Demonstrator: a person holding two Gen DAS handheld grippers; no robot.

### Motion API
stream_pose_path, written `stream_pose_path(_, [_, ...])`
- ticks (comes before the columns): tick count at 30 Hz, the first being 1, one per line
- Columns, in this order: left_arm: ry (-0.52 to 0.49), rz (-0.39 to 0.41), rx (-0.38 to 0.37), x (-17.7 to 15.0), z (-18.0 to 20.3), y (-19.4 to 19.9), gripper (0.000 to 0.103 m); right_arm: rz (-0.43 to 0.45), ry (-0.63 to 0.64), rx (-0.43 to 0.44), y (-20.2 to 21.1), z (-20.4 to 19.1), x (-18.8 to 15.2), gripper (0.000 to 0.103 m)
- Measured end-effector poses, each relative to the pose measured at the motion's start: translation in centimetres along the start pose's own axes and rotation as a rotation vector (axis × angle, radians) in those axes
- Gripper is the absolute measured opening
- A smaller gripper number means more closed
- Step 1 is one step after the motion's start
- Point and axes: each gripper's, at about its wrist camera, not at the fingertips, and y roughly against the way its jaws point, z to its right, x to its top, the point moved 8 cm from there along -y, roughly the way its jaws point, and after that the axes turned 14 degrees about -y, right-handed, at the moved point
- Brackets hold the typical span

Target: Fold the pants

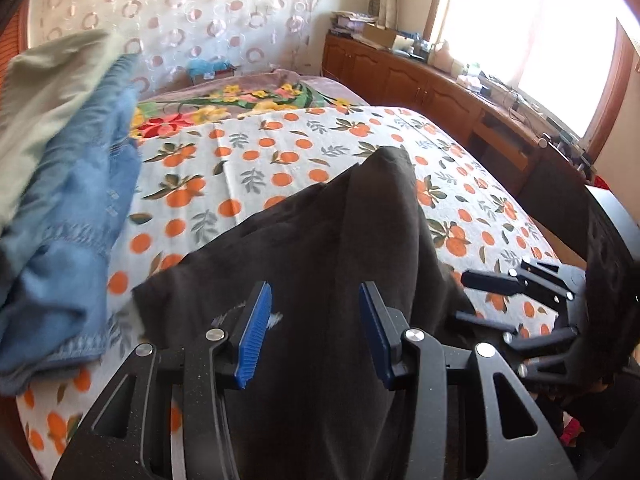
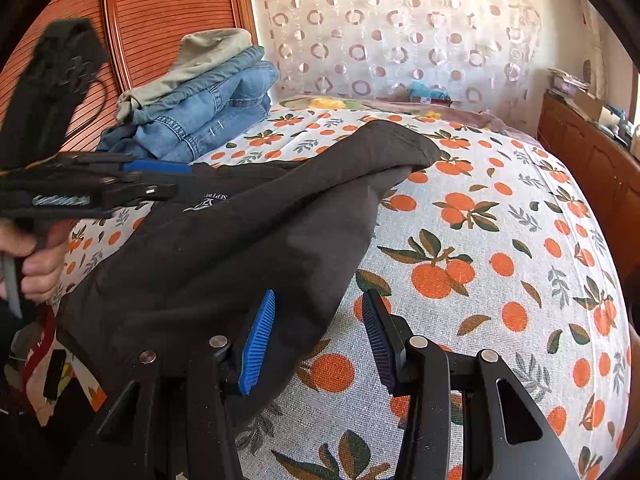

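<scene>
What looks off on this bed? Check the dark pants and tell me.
The dark pants lie rumpled and slanted across the orange-print bedspread, legs bunched unevenly and overlapping, not flat. Both tongs, left and right, stand open and grip nothing. The stack of folded clothes looks tidy.

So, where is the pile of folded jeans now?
The pile of folded jeans lies on the orange-print bedspread at the upper left of the right wrist view, before the wooden headboard, beyond the dark pants.

Jeans stack (image 1: 68, 208) motion-blurred; pants (image 1: 320, 260) waist cut off below.
</scene>
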Motion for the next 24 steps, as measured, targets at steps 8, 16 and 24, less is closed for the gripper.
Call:
stream_pose_path(8, [-0.060, -0.087, -0.033, 0.2, 1.6, -3.3, 0.047, 0.021, -0.012, -0.003, 0.5, 0.0, -0.1, 0.047])
stream_pose_path(16, [-0.103, -0.096, -0.055, -0.1, 3.1, -3.7, 0.031, 0.038, -0.022, -0.006, 1.0, 0.1, -0.2, 0.047])
stream_pose_path(24, [-0.095, -0.012, -0.031, 0.4, 3.5, -1.0, 0.003, 0.040, -0.021, -0.006, 1.0, 0.1, -0.3, 0.047])
